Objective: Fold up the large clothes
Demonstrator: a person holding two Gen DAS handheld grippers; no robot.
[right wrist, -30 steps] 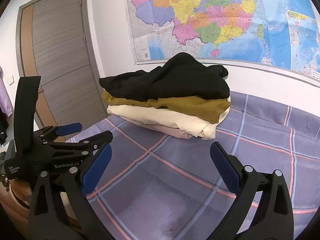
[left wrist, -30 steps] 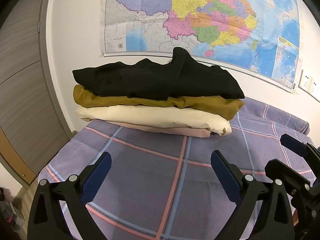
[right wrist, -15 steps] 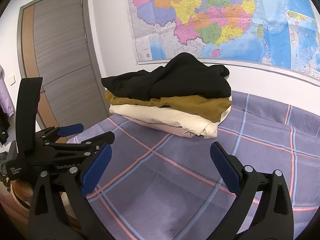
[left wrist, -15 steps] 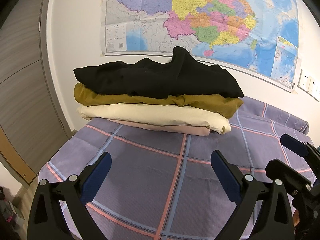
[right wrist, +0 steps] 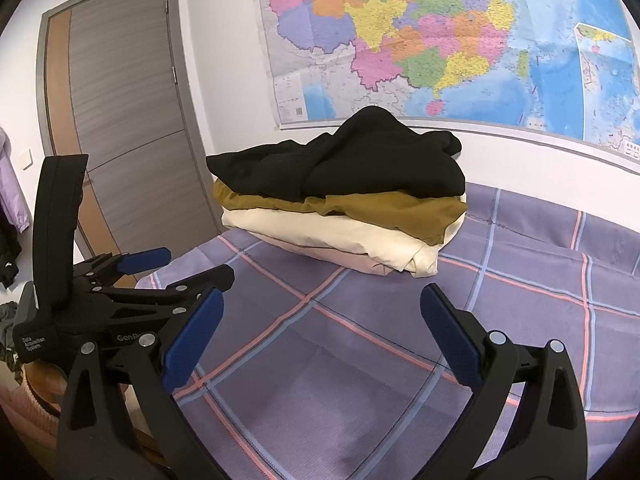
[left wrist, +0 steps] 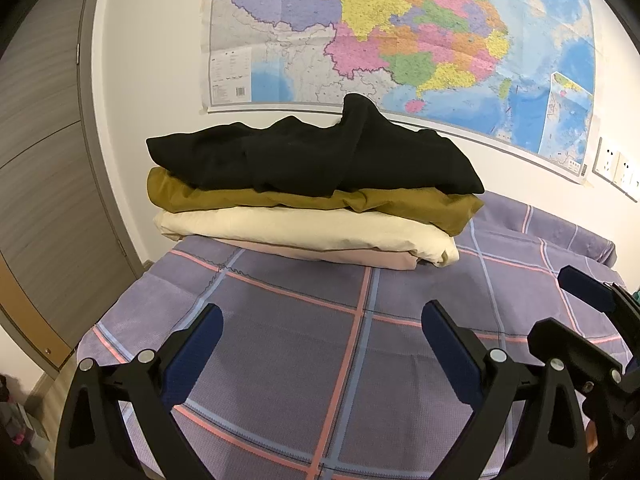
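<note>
Two handheld grippers hover over a bed covered in a purple plaid sheet [left wrist: 280, 312]. The left gripper [left wrist: 320, 332] fills the bottom of its own view, its two blue-padded fingers spread wide with nothing between them. The right gripper [right wrist: 320, 320] sits at the bottom of its view, equally wide open and empty. In the right view, the left gripper also appears at the lower left, side-on.

In the centre of both views lies one stack of four folded garments [left wrist: 312, 204], resting on the sheet near the wall. From top to bottom: one black garment [left wrist: 320, 156], loosely rumpled; one mustard-brown garment [left wrist: 420, 204]; one cream garment [left wrist: 304, 228]; one pale pink garment [left wrist: 360, 256], only its edge showing.

One large coloured map [left wrist: 400, 40] hangs on the white wall across the top. One grey door [right wrist: 132, 120] stands at the upper left of the right view.
</note>
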